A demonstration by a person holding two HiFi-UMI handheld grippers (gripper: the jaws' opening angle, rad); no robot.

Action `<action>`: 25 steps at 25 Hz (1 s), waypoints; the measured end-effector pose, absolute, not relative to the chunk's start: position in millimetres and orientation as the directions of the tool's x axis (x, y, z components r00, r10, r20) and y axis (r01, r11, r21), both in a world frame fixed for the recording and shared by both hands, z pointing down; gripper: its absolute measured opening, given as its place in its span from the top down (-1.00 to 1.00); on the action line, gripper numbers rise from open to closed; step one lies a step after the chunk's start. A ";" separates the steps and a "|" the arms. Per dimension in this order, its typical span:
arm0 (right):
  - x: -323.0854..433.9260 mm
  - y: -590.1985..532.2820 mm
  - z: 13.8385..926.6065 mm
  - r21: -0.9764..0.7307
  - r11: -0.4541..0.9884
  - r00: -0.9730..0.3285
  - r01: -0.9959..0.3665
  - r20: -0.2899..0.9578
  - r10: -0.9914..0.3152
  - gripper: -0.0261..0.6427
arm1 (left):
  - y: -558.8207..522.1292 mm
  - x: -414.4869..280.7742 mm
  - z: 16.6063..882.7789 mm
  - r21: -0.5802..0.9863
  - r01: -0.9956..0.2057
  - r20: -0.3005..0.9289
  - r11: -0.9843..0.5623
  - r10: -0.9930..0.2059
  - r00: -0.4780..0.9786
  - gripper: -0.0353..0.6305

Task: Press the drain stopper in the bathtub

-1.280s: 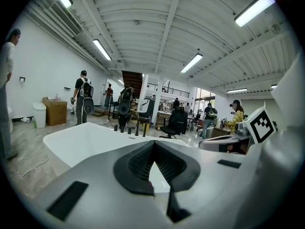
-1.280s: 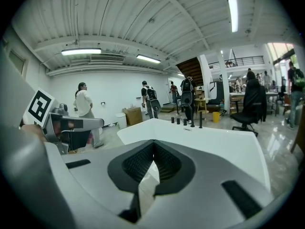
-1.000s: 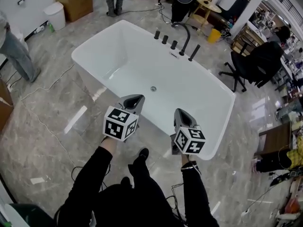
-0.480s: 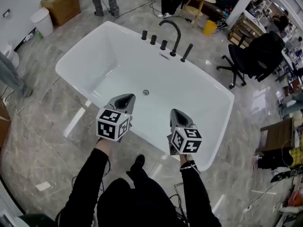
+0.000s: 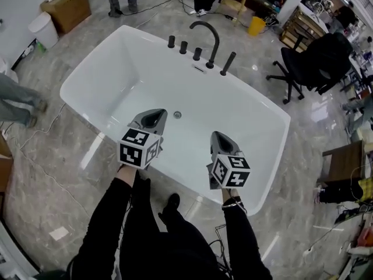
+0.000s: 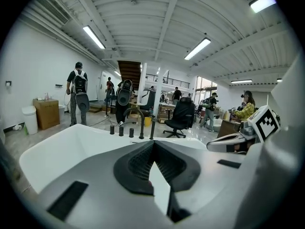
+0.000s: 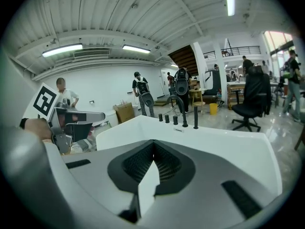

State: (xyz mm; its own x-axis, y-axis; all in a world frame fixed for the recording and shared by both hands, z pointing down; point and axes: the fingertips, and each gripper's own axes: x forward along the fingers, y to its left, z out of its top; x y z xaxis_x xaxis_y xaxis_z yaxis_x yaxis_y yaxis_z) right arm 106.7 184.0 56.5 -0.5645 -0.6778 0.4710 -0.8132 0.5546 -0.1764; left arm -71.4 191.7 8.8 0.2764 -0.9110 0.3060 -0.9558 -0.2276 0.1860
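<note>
A white freestanding bathtub (image 5: 87, 69) fills the middle of the head view. Its small round metal drain stopper (image 5: 177, 115) sits on the tub floor. My left gripper (image 5: 157, 113) is shut, held above the tub's near rim just left of the stopper. My right gripper (image 5: 218, 136) is shut too, over the near rim to the stopper's right. Neither holds anything. In the left gripper view the tub (image 6: 62, 147) lies beyond the shut left gripper (image 6: 153, 142). The right gripper view shows the tub (image 7: 228, 151) past the shut right gripper (image 7: 153, 142). The stopper is hidden in both gripper views.
A black arched faucet (image 5: 208, 37) with several black knobs stands on the far rim. A black office chair (image 5: 312, 63) is at the right. A cardboard box (image 5: 64, 6) and white bin (image 5: 43, 29) sit far left. People stand at the far side and the left edge.
The view has shifted closer over the tub. Both grippers now hang over the near rim, nearer the drain stopper. Both stay shut.
</note>
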 end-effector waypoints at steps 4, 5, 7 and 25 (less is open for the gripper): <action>96.8 165.1 60.7 -0.172 0.510 -0.525 -0.843 0.477 -0.705 0.92 | 163.0 -84.1 16.4 0.192 -0.942 0.312 -0.276 -0.893 0.325 0.88; 93.9 158.9 62.0 -0.170 0.496 -0.511 -0.851 0.479 -0.713 0.92 | 153.8 -87.5 18.7 0.195 -0.937 0.313 -0.290 -0.887 0.340 0.88; 87.5 145.8 66.5 -0.162 0.467 -0.482 -0.869 0.488 -0.728 0.92 | 134.6 -94.4 25.1 0.202 -0.925 0.318 -0.321 -0.872 0.371 0.88; 26.7 75.2 143.3 -0.133 0.279 -0.298 -0.951 0.633 -0.714 0.92 | -0.4 -169.8 108.3 0.201 -0.809 0.417 -0.553 -0.699 0.581 0.88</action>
State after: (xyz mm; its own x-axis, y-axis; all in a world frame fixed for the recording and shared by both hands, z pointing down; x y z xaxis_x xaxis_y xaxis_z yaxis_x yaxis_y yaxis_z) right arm 26.7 75.2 143.3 -0.2981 -0.7144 0.6330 -0.9511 0.2788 -0.1331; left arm -169.8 -0.4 108.3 0.5813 -0.6989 0.4167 -0.8088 -0.5526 0.2013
